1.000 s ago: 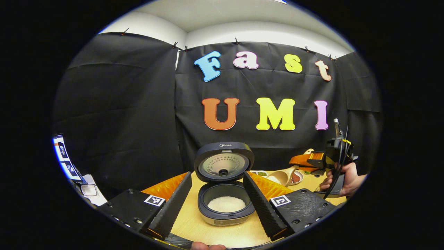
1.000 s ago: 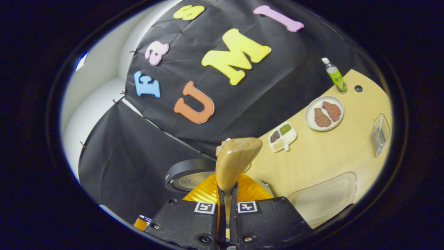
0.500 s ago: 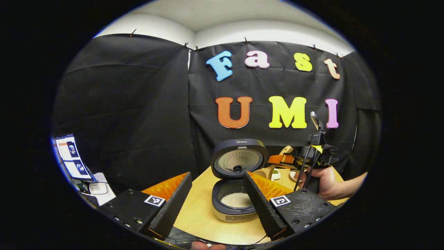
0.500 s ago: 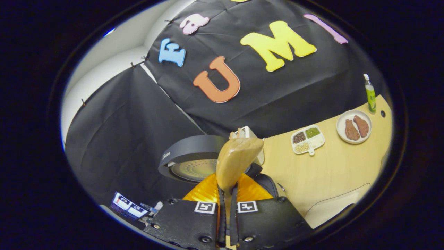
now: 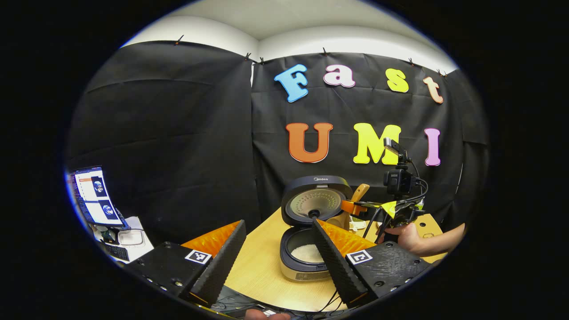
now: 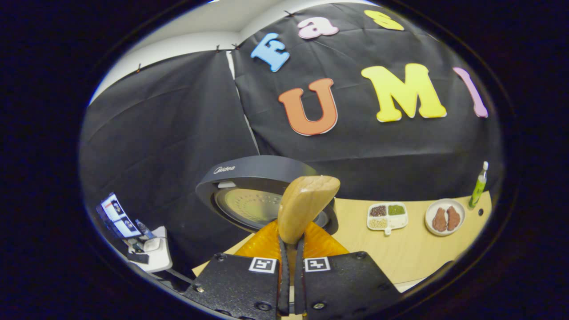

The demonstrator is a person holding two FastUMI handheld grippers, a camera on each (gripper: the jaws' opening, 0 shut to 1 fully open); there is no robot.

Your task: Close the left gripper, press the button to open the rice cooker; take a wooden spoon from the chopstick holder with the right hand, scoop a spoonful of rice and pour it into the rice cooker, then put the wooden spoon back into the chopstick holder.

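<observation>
- Your right gripper is clamped tight on the handle of the wooden spoon, both fingers pressing it, with the bowl of the spoon sticking up just ahead of the fingertips.
- In the left gripper view, that same gripper sits beside the raised lid of the rice cooker, held in your hand, with the spoon close to the lid.
- Your left gripper holds nothing; its fingers are spread wide, well back from the cooker.
- The cooker stands open on the table, lid upright, with white rice in the pot.
- Farther along the table in the right gripper view: a divided tray, a plate and a green bottle.
- A screen stands off to the left.
</observation>
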